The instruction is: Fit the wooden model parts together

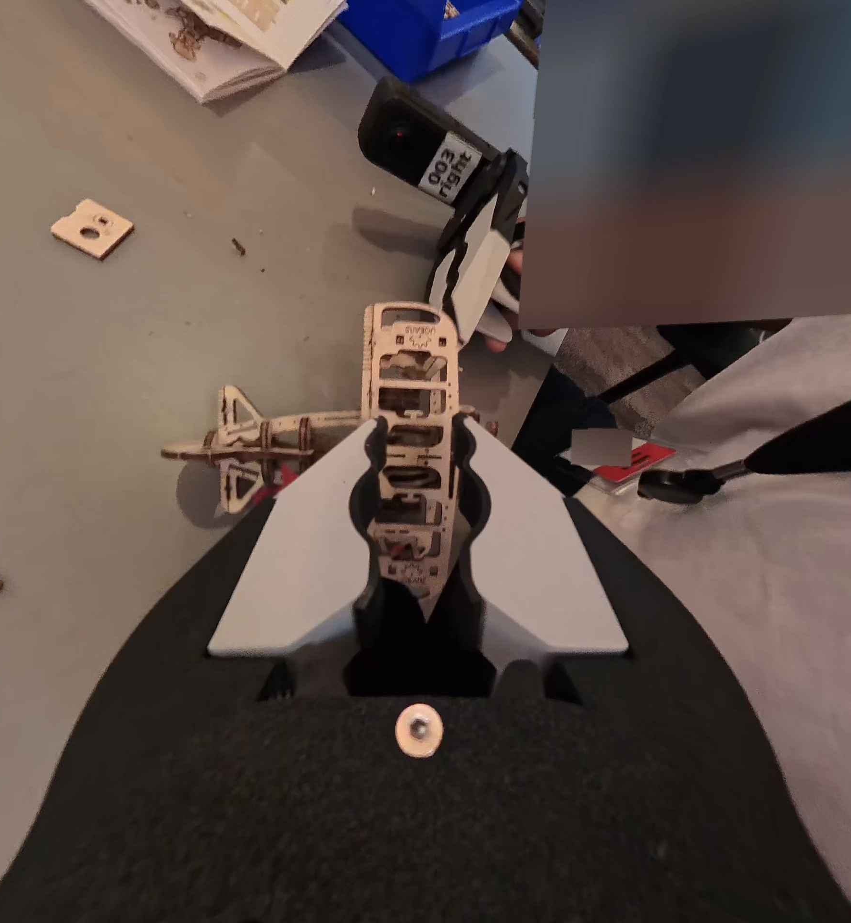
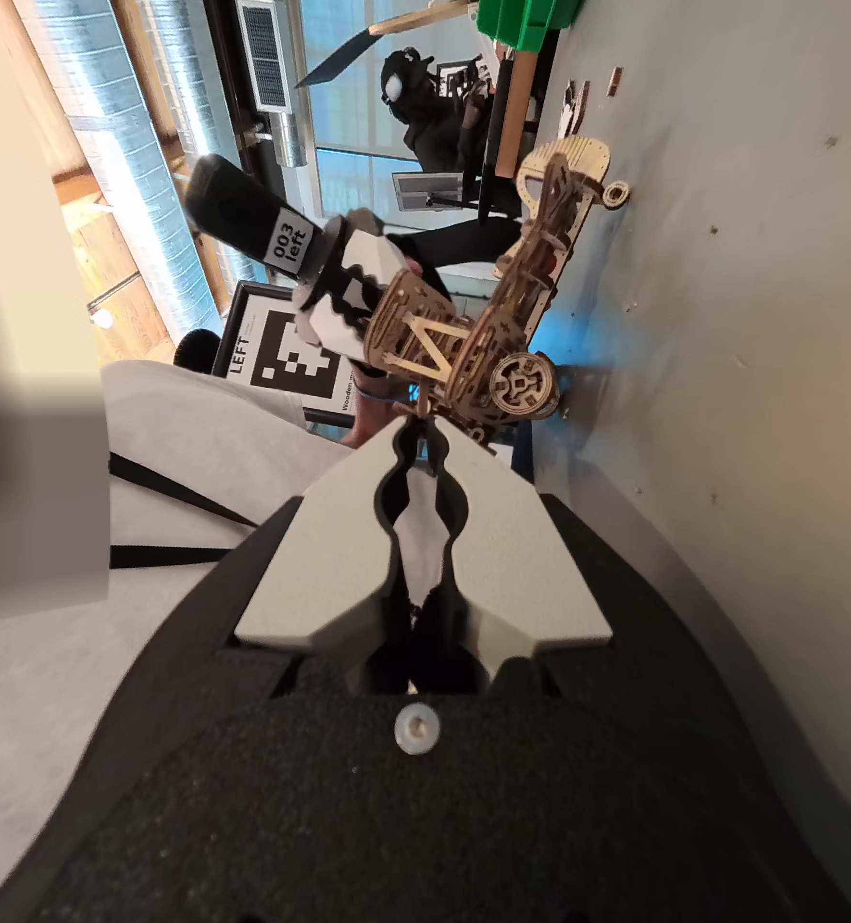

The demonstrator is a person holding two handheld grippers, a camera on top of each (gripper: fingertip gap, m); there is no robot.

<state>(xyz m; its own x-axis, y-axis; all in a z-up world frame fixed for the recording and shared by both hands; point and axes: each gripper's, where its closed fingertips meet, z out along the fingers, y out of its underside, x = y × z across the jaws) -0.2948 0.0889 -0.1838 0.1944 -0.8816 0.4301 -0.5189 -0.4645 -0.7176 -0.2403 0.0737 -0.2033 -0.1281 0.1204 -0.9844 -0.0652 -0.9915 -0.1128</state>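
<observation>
1. The wooden plane model (image 1: 283, 439) sits near the desk's front edge, in front of the person. Its upper wing (image 1: 411, 399) stands edge-up between the left gripper's fingers, its tail (image 1: 233, 449) points away to the left in the left wrist view, and a wheel (image 2: 518, 382) shows in the right wrist view.
2. The left gripper (image 1: 418, 424) is clamped on that wing, its jaws pressed against the wing's flat faces.
3. The right gripper (image 2: 421, 424) has its tips drawn nearly together on a thin wooden pin (image 2: 421, 399) that juts from the model's nose beside the wheel; it seems to pinch it, though the contact is small and partly hidden.
4. Handling, as a judgement: the model is light, stiff, laser-cut plywood, with thin ribs and struts that would snap under a twist. Hold it by the wing's flat faces or the fuselage frames, never by the pin alone.
5. Farther out on the desk (image 1: 114, 324) lie a loose square wooden part (image 1: 92, 229), a few wood chips, an open instruction booklet (image 1: 223, 40) towards the far left corner, and a blue bin (image 1: 428, 30) at the far edge.
</observation>
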